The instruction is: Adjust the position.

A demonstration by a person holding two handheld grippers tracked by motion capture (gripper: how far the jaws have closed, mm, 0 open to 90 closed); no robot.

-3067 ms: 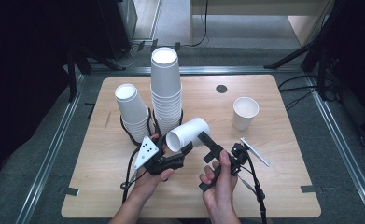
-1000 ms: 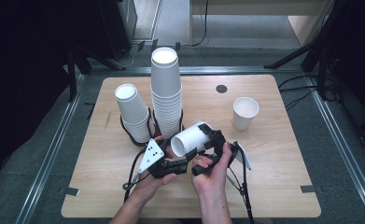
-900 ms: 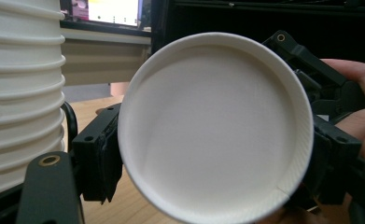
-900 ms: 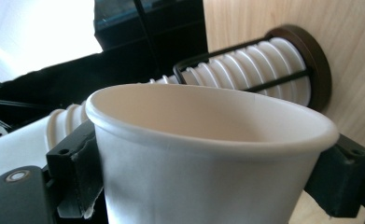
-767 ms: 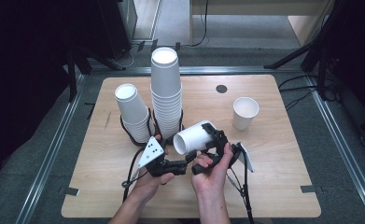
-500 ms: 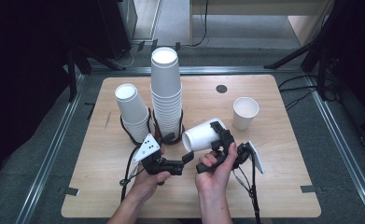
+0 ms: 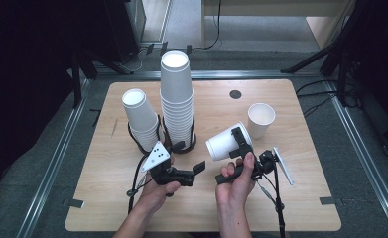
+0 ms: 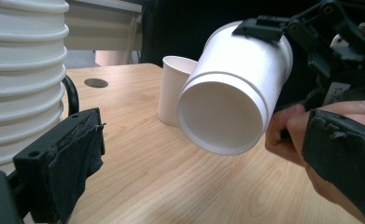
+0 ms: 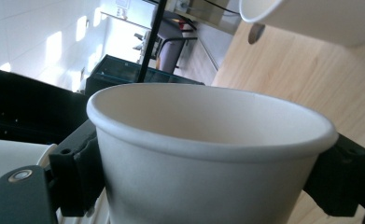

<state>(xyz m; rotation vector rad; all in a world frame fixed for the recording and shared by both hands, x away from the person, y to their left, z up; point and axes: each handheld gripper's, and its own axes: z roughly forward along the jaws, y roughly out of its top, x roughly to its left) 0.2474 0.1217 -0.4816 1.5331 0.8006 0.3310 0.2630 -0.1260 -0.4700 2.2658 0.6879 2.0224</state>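
Paper cup (image 7: 227, 144) is clamped in the right gripper (image 7: 237, 143), held on its side above the table (image 7: 305, 198), base pointing toward the person's left, open mouth toward the single cup. Right gripper view: cup (image 9: 208, 154) sits between both black jaws, pads pressed on its wall just below the rim. Left gripper view confirms it: cup's round base (image 8: 224, 116) faces that camera, one jaw of the right gripper (image 8: 283, 28) lying across the top of its wall.

Left gripper (image 7: 194, 171) is released: jaws have just been opening and now stand wide, nothing between them. It sits just to the left of the held cup, apart from it, pointing toward it. Left pad (image 8: 75, 158) in its own view is bare, with worn black covering.

Right hand (image 7: 236, 178) grips the right gripper's handle; left hand (image 7: 157, 191) holds the left one, grey three-cornered plate (image 7: 156, 156) on top.

Rest of the table:
- tall cup stack (image 7: 176, 99) upside down in a black ring holder, centre-left
- shorter cup stack (image 7: 139, 121) just beside it on the left, leaning
- single upright cup (image 7: 261, 119) to the right, well apart from the stacks, near the held cup but not touching
- small dark round spot (image 7: 235, 94) in the tabletop near the far edge
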